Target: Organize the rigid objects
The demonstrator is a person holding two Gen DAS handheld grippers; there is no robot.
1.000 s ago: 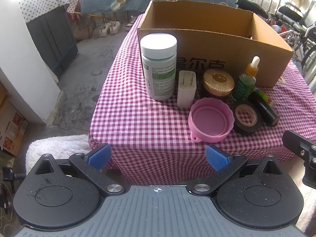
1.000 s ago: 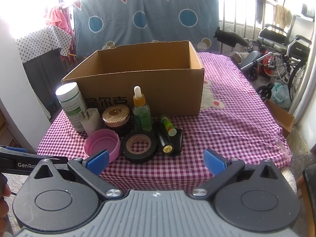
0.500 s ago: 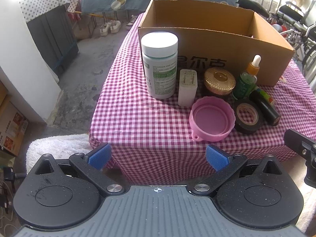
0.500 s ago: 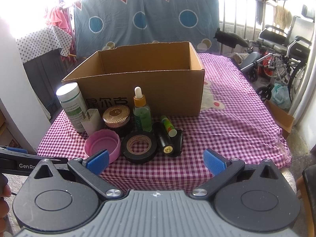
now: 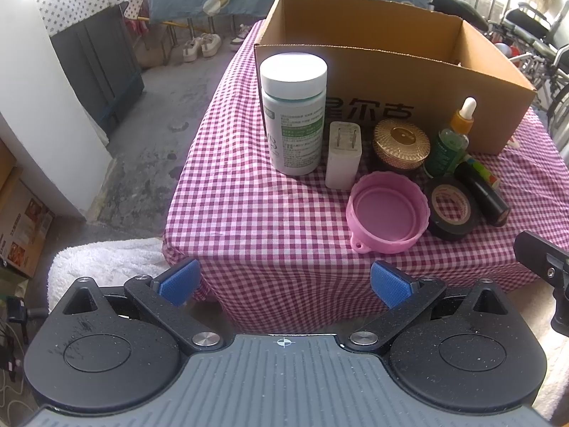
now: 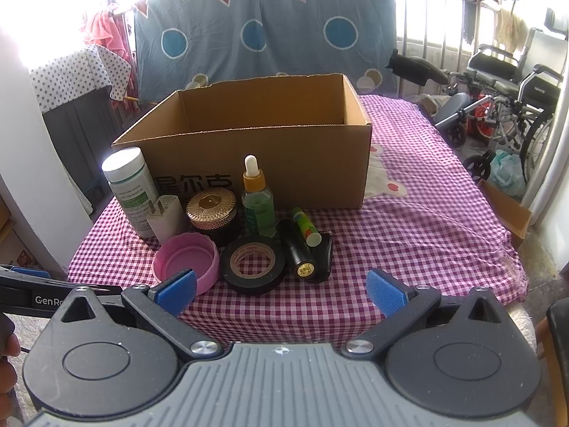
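An open cardboard box stands on the checked tablecloth. In front of it are a white pill bottle, a white charger plug, a gold-lidded jar, a green dropper bottle, a pink lid, a black tape roll, a black tube and a green lip balm. My left gripper and my right gripper hang open before the table's front edge, holding nothing.
A wheelchair stands right of the table. A blue patterned sheet hangs behind. A dark cabinet with a starred cloth is at the left. A white towel lies below the table's left corner. The cloth right of the box is bare.
Both grippers have crept slightly toward the table; the objects sit a touch larger and lower in view. Nothing on the table has moved.
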